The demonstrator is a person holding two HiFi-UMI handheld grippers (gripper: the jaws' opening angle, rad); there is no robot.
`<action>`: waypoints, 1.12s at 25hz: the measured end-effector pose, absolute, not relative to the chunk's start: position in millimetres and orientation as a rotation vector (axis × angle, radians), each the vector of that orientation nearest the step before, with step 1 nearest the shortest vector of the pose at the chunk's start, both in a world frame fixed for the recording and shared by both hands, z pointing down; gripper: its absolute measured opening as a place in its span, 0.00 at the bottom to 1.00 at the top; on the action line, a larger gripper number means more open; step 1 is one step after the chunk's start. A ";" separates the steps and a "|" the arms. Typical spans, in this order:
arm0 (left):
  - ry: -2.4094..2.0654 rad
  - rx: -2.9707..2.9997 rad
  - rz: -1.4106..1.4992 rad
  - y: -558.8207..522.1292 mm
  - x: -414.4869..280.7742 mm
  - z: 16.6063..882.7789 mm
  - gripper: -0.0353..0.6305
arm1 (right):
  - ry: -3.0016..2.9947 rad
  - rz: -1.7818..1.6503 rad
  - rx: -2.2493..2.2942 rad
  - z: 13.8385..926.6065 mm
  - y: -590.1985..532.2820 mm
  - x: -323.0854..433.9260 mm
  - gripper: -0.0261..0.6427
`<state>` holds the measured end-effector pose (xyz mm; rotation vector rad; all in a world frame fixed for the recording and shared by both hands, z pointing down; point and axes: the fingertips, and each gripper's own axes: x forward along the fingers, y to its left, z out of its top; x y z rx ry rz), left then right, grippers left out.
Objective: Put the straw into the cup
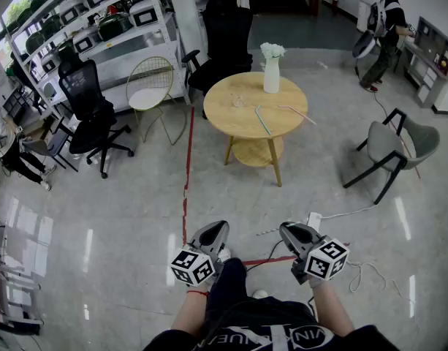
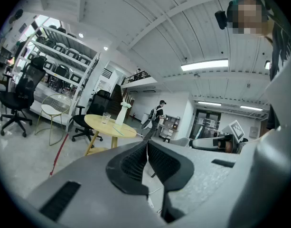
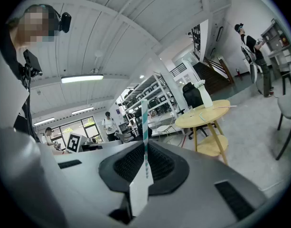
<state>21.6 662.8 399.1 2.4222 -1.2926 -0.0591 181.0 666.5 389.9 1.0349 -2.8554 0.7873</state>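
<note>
1. Your right gripper (image 3: pixel 145 151) has its jaws clenched on the straw (image 3: pixel 144 122). It is striped teal and white and stands upright between the pads, with its lower end in a white paper wrapper (image 3: pixel 138 194).
2. Your left gripper (image 2: pixel 146 151) has its jaws pressed together with nothing between them.
3. In the head view you hold both grippers low in front of you, side by side and apart, over the pale floor (image 1: pixel 121 218). Both are well short of the table (image 2: pixel 95 122).
4. The cup (image 2: pixel 106 118), a clear glass, stands on that round wooden table, near a white vase (image 2: pixel 121 114) of white flowers. It is well apart from the straw you hold.
5. A green straw (image 1: pixel 262 120) and a pink straw (image 1: pixel 297 112) lie flat on the tabletop, on your side of the vase.
6. A black office chair (image 1: pixel 225 39) stands behind the table, a wire chair (image 1: pixel 150 86) to its left and a grey chair (image 1: pixel 399 141) to its right.
7. A red line (image 1: pixel 187 159) runs along the floor from beside the table toward you.
8. A person (image 1: pixel 384 28) stands at the far right of the room.
</note>
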 end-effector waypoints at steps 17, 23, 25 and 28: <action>-1.237 2.401 -0.054 515.4 -19.4 419.8 0.07 | -2.793 0.817 1.093 405.7 523.7 138.6 0.07; -1.180 2.400 -0.056 452.2 -36.5 423.9 0.07 | -2.750 0.857 1.141 411.7 470.7 118.5 0.07; -1.163 2.411 -0.051 430.5 -43.5 422.5 0.07 | -2.734 0.878 1.165 413.3 450.4 112.1 0.07; -1.146 2.431 -0.032 401.2 -57.5 423.4 0.07 | -2.727 0.888 1.198 414.3 420.1 100.1 0.07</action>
